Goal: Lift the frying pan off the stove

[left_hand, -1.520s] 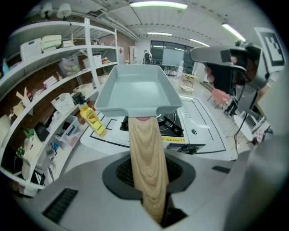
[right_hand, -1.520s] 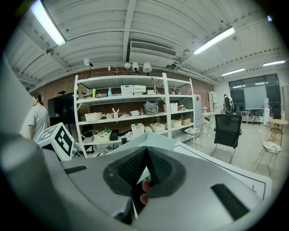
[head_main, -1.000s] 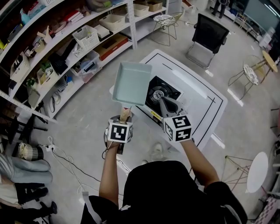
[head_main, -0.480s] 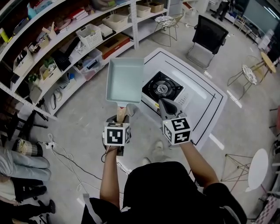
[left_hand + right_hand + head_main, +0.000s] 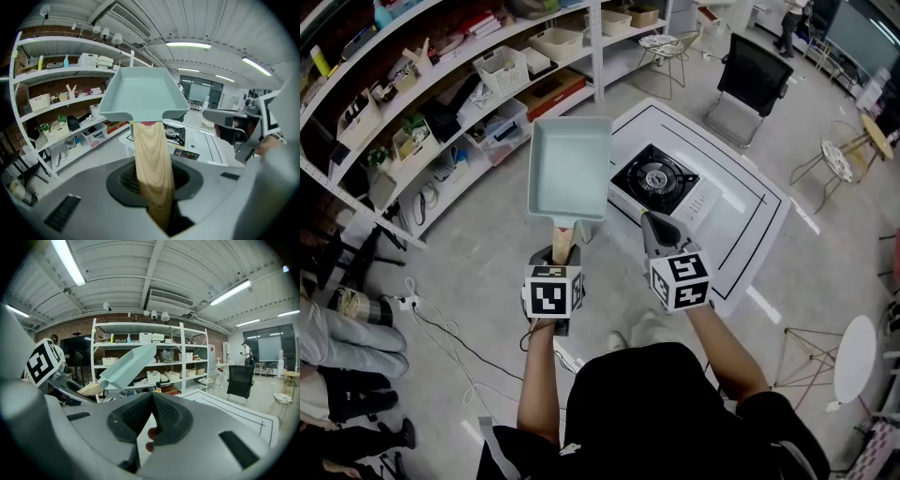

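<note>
1. Pale blue-green, rectangular and empty, the frying pan (image 5: 569, 169) hangs in the air, clear of the stove (image 5: 654, 178). In the head view it lies to the stove's left, above the grey floor (image 5: 478, 253) and just beside the left edge of the low white table (image 5: 741, 225).
2. The pan's light wooden handle (image 5: 563, 242) points back toward the person.
3. The left gripper (image 5: 562, 255) has its jaws closed onto that handle, a narrow gap between them filled by the wood. The left gripper view shows the handle running straight up from between the dark pads (image 5: 127, 180) to the pan body.
4. The right gripper (image 5: 652, 223) sits to the right of the pan, near the handle and not touching it. In the right gripper view its two jaws meet at their tips with nothing gripped between them.
5. From the right gripper view the pan appears on the left, slanting upward away from its handle.
6. The stove is a black single-burner unit with a round metal ring, standing on the table's left part, with nothing on the burner.
7. White shelving (image 5: 422, 84) packed with baskets and boxes runs along the far left.
8. A black office chair (image 5: 750, 75) stands on the far side of the table.
</note>
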Demonstrator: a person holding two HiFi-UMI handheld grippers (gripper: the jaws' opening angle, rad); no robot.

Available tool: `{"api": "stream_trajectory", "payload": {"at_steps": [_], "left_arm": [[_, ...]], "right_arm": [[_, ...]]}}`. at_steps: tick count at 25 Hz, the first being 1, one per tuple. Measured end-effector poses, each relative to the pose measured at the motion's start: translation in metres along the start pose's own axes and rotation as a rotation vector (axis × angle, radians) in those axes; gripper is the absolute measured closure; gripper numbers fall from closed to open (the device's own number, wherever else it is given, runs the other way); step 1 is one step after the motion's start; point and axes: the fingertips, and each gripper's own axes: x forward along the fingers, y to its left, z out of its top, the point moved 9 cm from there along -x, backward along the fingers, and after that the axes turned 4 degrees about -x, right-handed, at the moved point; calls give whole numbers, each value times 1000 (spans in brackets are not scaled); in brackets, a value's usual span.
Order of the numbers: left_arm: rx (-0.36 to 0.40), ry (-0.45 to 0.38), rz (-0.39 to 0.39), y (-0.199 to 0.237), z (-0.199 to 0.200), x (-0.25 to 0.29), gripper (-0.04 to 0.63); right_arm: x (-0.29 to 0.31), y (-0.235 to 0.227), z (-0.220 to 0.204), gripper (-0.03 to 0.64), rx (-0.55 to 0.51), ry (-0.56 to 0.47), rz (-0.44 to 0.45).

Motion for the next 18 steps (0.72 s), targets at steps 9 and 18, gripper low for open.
{"api": "stream_trajectory", "payload": {"at_steps": [9, 18], "left_arm": [[-12, -38, 5, -16, -3, -17, 508], [-30, -78, 29, -60, -9, -43, 508]], "right_arm": [[-16, 0, 4, 620, -9, -21, 13], [-59, -15, 5, 620, -16, -31, 30]]}}
